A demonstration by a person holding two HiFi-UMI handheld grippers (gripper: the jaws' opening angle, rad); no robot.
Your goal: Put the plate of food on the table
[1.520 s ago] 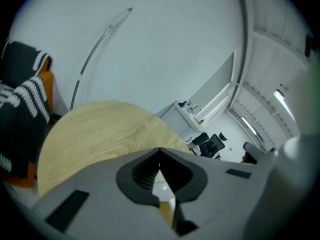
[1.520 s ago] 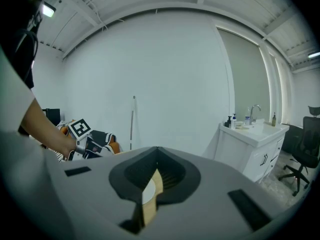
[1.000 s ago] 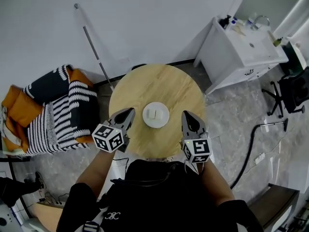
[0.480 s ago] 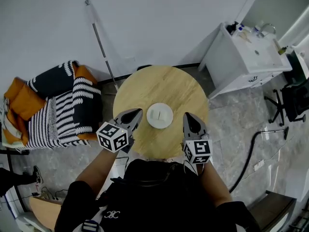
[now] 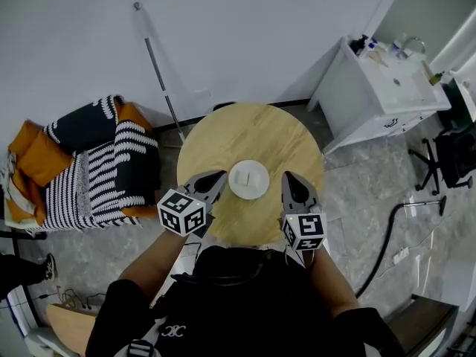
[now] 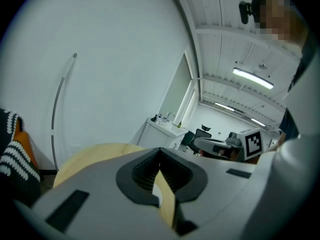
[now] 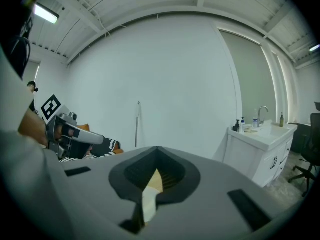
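Find the plate of food (image 5: 248, 178) lying flat on the round wooden table (image 5: 223, 132), slightly toward the near edge, with two pale pieces on it. Has kept its spot on the tabletop through the last second; has merely slid in frame with the head camera.

Flanked now by both tools. Has drawn the left gripper (image 5: 221, 176) inward from a second ago, up to just beside the plate's left rim; cannot tell from above whether touching or hovering higher. Has left the right gripper (image 5: 291, 177) much as before, near the right rim yet apart from it. Pressed together on both sides, pinching nothing: through each closed slot, only a sliver of tabletop.

Reads as a placement already made, with the tongs clear of the load; probably nothing left but backing away, or perhaps nudging the plate straight.

Further out: a striped throw (image 5: 111, 169) on an orange armchair (image 5: 33, 158) to the left, a white sink cabinet (image 5: 372, 95) to the right, a thin rod (image 5: 160, 73) leaning on the wall.
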